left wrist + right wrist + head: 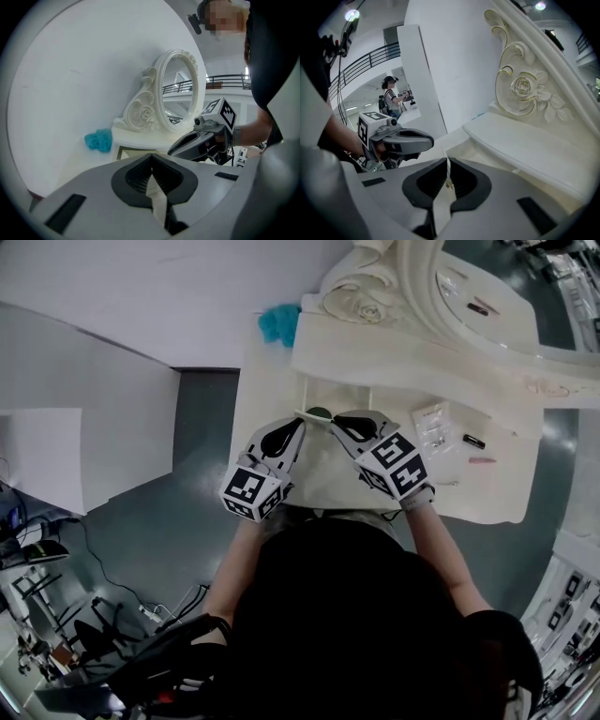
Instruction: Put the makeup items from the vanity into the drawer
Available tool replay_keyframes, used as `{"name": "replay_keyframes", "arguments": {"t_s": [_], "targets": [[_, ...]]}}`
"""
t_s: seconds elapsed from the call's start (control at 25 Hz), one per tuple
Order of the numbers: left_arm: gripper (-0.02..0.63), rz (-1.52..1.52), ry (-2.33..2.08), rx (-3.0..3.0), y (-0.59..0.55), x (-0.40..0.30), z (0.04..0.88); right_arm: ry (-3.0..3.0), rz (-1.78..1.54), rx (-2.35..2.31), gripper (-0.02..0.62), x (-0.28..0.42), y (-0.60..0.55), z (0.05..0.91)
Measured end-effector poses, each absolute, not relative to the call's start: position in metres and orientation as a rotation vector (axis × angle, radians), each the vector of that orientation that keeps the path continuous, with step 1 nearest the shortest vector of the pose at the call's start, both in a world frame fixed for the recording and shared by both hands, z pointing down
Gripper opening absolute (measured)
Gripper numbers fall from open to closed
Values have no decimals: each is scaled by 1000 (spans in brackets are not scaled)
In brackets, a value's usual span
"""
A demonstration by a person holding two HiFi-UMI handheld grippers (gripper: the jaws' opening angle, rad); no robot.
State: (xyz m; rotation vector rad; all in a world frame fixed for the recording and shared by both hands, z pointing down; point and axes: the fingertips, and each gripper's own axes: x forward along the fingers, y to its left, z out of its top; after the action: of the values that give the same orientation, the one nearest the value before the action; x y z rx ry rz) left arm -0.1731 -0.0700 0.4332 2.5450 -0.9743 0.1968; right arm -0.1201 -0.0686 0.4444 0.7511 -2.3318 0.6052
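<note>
I've got the right gripper (446,165) pinched nearly flat on a thin clear packet (448,184) w/ a tiny gold bit in it; the packet's edge pokes up just past the tips. Left gripper (152,158) has its jaws together at the tips, and I can't make out anything btwn them.

In the head view both tools sit side by side over the front of the vanity (267,409), angled in twd each other, tips nearly meeting. A small dark round thing (320,413) lies just beyond the tips; can't tell what it is.

Rest of the makeup is on the vanity top, right of the right gripper & apart from it: a small bag (433,421) w/ bits in it, a short dark tube (473,441) beside that, and a thin pink stick (481,461) a little nearer me.

A raised shelf (403,367) runs across the back w/ the carved white mirror (469,282) on it. A teal lump (278,322) sits by the shelf's left end. In the right gripper view a person (391,98) stands far off in the background
</note>
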Motion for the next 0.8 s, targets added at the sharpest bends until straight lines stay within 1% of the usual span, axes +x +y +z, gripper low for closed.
{"name": "replay_keyframes", "arguments": {"t_s": [0.8], "targets": [[14, 249, -500, 2687, -37, -62, 427, -2250, 764, 1080, 31, -29, -27, 450]]}}
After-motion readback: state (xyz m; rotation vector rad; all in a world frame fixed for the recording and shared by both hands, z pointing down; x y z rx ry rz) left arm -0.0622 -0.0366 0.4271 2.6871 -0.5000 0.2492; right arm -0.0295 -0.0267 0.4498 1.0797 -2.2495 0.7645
